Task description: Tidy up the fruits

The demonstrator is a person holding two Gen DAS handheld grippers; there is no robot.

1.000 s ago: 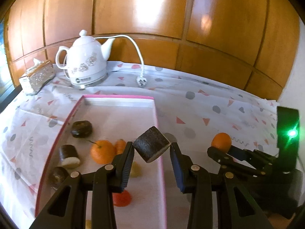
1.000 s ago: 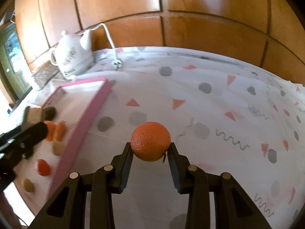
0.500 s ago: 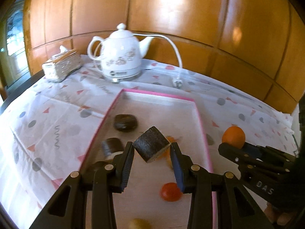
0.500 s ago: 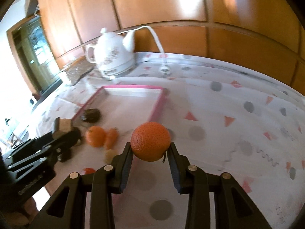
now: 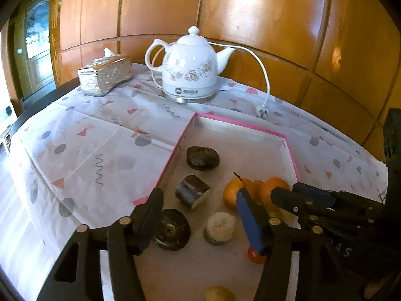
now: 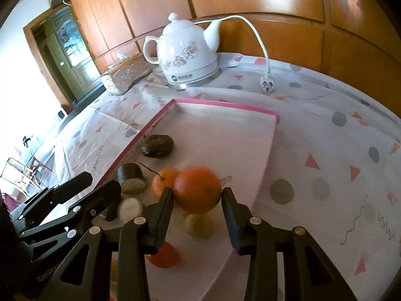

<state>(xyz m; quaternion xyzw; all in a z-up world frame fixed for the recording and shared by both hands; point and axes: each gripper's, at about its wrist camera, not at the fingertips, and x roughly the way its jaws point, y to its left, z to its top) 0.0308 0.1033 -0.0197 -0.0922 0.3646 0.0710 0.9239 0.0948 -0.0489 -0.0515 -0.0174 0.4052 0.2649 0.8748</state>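
Leftmost, a silver tissue box [image 5: 105,74] sat at the far left of the patterned tablecloth [image 5: 82,145], with a white electric kettle [image 5: 189,69] just right of it and its cord and plug [image 5: 262,111] trailing further right. Nearer, the pink-rimmed tray [image 5: 173,150] held the fruits. Along its left side lay a dark oval fruit [image 5: 202,158], a dark cut piece [image 5: 192,192] and a dark round piece [image 5: 171,229]. The left gripper [image 5: 200,222] hung over the tray's near left part with its jaws spread wide and nothing between them; a pale-topped cut piece [image 5: 220,228] stood on the tray floor in the gap. Right of that, a stemmed tangerine [image 6: 164,180] lay mid-tray, with a yellowish fruit [image 6: 199,224] and a small red-orange fruit [image 6: 163,254] nearer. The right gripper [image 6: 196,207] was over the tray's right part, its jaws parted about an orange [image 6: 198,189]; the blur made it unclear whether the pads were touching it.
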